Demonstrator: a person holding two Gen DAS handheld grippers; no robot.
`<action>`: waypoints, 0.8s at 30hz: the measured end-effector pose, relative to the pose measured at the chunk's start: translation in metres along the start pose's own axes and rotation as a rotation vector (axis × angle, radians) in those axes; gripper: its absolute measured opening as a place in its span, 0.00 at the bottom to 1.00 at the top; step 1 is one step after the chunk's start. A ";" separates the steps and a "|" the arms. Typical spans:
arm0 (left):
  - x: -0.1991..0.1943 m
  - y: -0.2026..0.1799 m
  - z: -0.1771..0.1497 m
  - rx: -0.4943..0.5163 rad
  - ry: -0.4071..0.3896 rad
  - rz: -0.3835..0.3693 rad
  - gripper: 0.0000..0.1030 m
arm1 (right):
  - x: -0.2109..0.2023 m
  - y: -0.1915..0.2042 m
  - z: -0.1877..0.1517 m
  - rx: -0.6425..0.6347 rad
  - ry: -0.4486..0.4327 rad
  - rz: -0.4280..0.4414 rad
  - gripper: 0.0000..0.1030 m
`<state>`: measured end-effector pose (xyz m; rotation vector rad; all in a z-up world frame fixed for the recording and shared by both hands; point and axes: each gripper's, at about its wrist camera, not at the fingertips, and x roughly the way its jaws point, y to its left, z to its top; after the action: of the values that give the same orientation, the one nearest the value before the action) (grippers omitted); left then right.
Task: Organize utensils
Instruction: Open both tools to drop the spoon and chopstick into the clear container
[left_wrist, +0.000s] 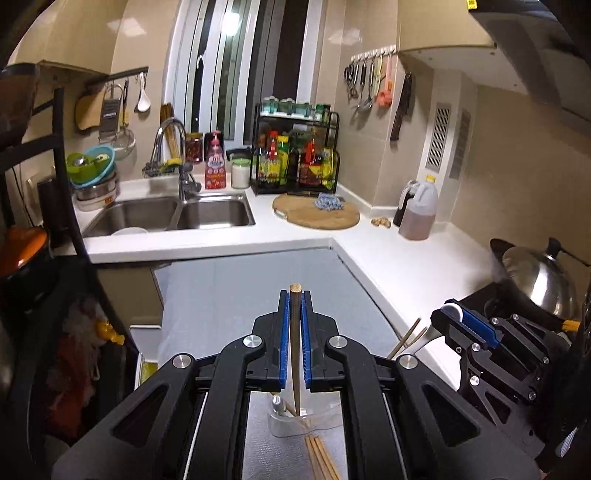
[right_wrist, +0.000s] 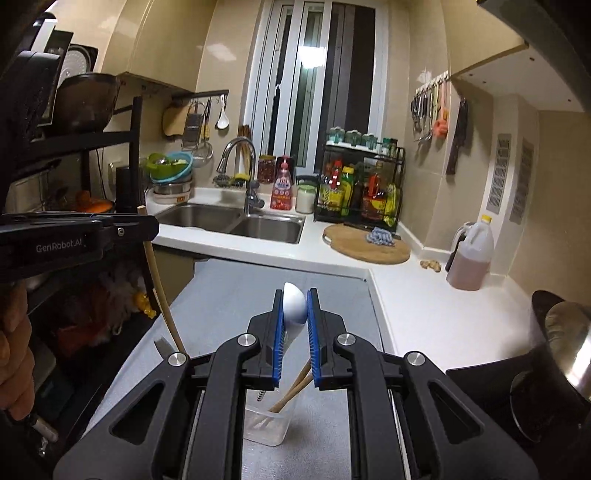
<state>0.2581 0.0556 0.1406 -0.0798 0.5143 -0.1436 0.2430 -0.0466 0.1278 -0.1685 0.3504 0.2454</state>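
Observation:
My left gripper (left_wrist: 294, 295) is shut on a brown wooden chopstick (left_wrist: 294, 343) that stands upright between its blue pads, top end poking just above them. Below it a clear plastic container (left_wrist: 284, 424) stands on the grey textured surface (left_wrist: 229, 295), with several loose chopsticks (left_wrist: 321, 458) lying in front. The right gripper (right_wrist: 295, 295) is shut on a white spoon (right_wrist: 295, 306), above the same container (right_wrist: 266, 428), which holds wooden chopsticks (right_wrist: 291, 391). Each gripper shows in the other's view: the right one (left_wrist: 448, 317) beside the left, the left one (right_wrist: 153, 225) with its chopstick (right_wrist: 159, 288).
A white L-shaped counter (left_wrist: 388, 266) carries a double sink (left_wrist: 177, 214), a round wooden board (left_wrist: 317, 214), a spice rack (left_wrist: 295, 158) and an oil jug (left_wrist: 417, 214). A wok with a steel lid (left_wrist: 539, 280) sits right. A dark shelf unit (left_wrist: 37, 258) stands left. A hand (right_wrist: 14, 350) holds the left gripper.

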 end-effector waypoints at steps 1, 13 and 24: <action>0.004 0.001 -0.003 0.000 0.008 0.001 0.06 | 0.006 0.001 -0.004 -0.003 0.008 0.004 0.12; 0.039 0.009 -0.026 -0.017 0.086 -0.010 0.06 | 0.044 0.011 -0.036 -0.018 0.083 0.040 0.12; 0.047 0.002 -0.036 0.008 0.117 -0.001 0.07 | 0.050 0.020 -0.048 -0.060 0.141 0.052 0.14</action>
<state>0.2811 0.0492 0.0862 -0.0636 0.6303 -0.1520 0.2680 -0.0266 0.0632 -0.2368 0.4877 0.2966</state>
